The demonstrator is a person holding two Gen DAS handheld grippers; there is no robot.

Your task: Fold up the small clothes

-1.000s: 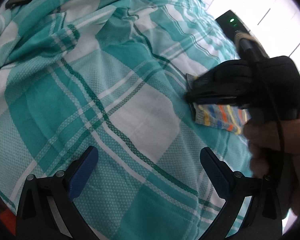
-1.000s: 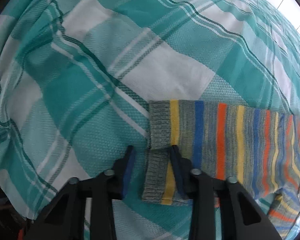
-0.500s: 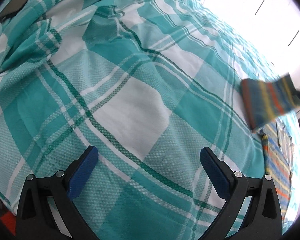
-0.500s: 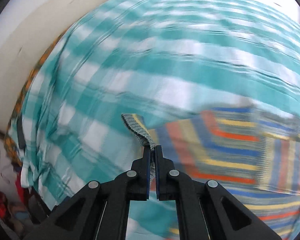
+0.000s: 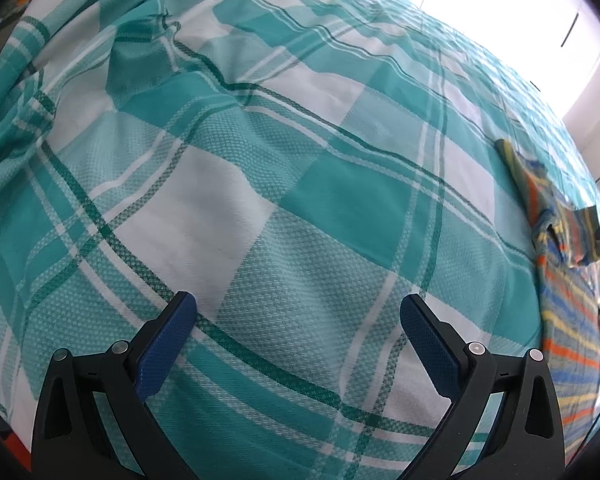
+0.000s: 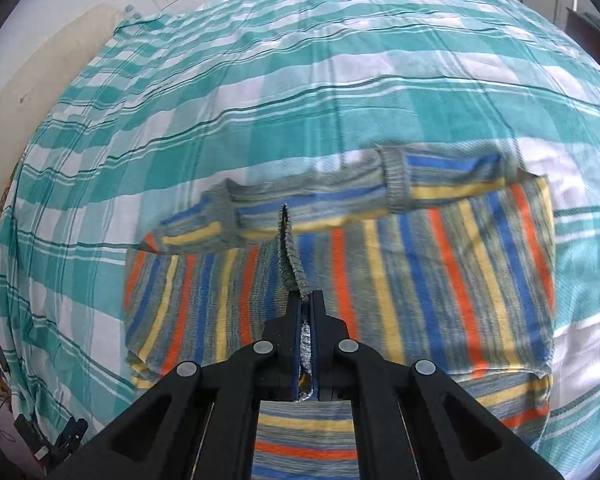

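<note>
A small striped knit sweater (image 6: 420,264) in grey, blue, yellow and orange lies on the teal plaid bedspread (image 6: 260,92). One sleeve lies folded across its top. My right gripper (image 6: 307,300) is shut on the grey cuff (image 6: 290,264) of the other sleeve and holds it above the sweater's body. In the left wrist view the sweater (image 5: 568,280) lies at the far right edge. My left gripper (image 5: 296,312) is open and empty over bare bedspread (image 5: 260,184), well left of the sweater.
The bedspread is rumpled into folds at the far left (image 5: 28,112). A beige headboard or wall (image 6: 52,64) borders the bed on the left. Dark clutter (image 6: 52,440) lies off the bed's lower left corner.
My right gripper closed on the sleeve cuff, lifted it and carried it over the sweater's body. My left gripper stayed open and now faces further from the sweater.
</note>
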